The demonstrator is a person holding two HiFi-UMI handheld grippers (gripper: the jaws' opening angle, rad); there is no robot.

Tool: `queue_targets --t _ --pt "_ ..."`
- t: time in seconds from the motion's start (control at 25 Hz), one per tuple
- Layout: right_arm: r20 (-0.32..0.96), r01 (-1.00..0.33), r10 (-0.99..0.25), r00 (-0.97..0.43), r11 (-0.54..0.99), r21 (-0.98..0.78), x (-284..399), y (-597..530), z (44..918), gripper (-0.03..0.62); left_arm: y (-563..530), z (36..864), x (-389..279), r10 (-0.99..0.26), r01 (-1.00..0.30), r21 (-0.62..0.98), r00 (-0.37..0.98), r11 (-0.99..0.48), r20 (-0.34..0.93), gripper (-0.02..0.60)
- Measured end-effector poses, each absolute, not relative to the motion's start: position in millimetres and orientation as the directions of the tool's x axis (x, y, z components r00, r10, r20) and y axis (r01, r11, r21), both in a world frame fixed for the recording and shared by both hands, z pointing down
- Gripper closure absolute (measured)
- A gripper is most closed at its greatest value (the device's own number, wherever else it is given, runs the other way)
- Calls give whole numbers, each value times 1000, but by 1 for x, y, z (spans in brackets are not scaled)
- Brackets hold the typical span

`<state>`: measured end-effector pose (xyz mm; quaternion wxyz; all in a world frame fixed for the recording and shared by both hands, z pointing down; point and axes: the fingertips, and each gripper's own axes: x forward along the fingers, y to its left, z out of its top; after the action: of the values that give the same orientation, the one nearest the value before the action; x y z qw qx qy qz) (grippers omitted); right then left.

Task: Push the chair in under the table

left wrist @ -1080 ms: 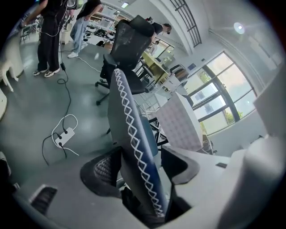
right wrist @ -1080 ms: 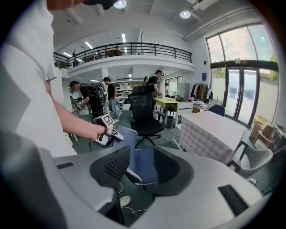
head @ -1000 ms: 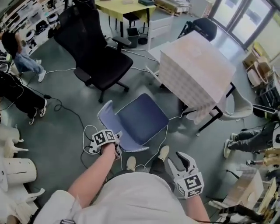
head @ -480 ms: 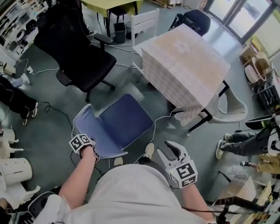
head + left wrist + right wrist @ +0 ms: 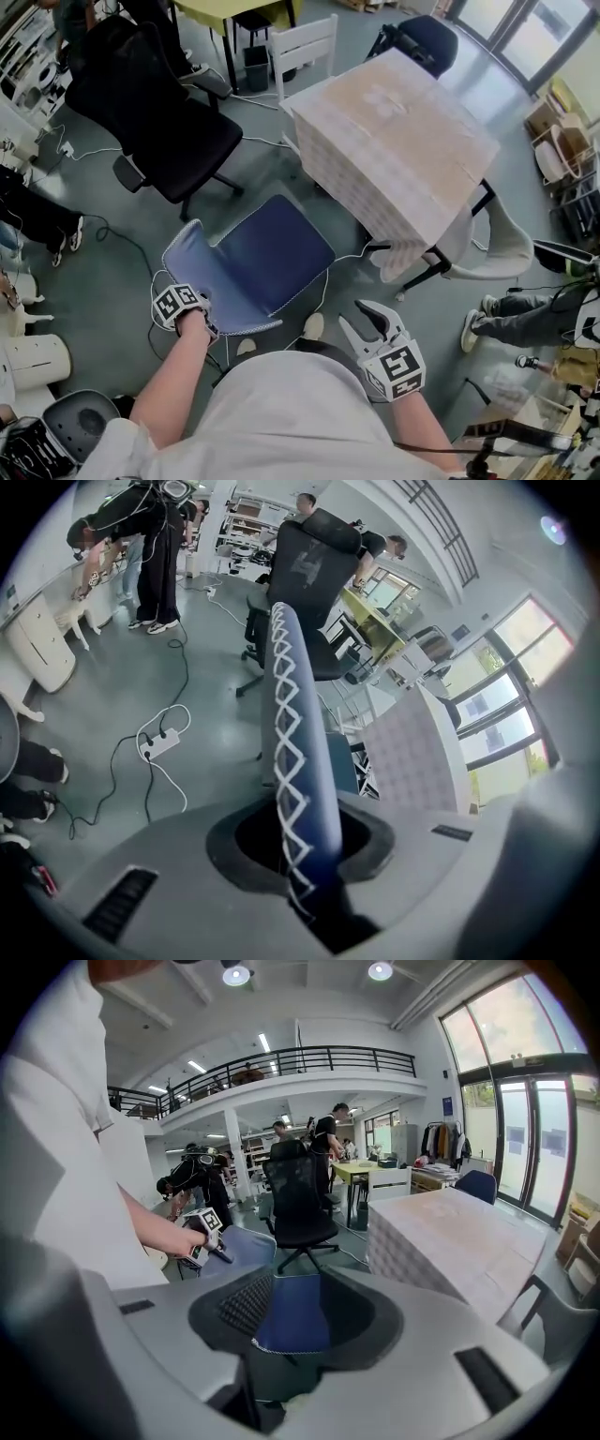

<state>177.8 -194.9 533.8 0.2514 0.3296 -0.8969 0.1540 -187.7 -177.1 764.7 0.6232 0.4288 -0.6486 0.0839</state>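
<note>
The head view shows the overall layout. The chair, blue with a white-stitched edge, stands on the floor near and to the left of the table, with its seat wholly outside the table's outline. A black office chair stands further left and farther away.

The head view does not show the state of the jaws; we read that from the gripper views. In the left gripper view, the stitched edge of the backrest runs straight down into the gap, and the jaws are clenched on it. In the right gripper view, the jaws stand apart with nothing gripped. The blue seat shows through the gap but lies well beyond them.

The left gripper sits at the near left edge of the backrest, with the seat extending from it toward the table. The right gripper hangs near the person's body, to the right of the chair and apart from it.

Compared with one second ago, the chair and the left gripper appear further left in the head view. Compared with half a second ago, we see almost no change. The right gripper stays released throughout.
</note>
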Motion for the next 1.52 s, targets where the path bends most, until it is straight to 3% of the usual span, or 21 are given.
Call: queue_targets --t 0.76,1.52 --pt "548 -721 -565 -617 685 -106 281 -250 535 434 -307 756 -69 -482 -633 474 176 612 858 502" --pt "565 -787 -606 -559 603 -132 324 -253 543 434 -388 756 12 -488 -601 519 232 608 841 497"
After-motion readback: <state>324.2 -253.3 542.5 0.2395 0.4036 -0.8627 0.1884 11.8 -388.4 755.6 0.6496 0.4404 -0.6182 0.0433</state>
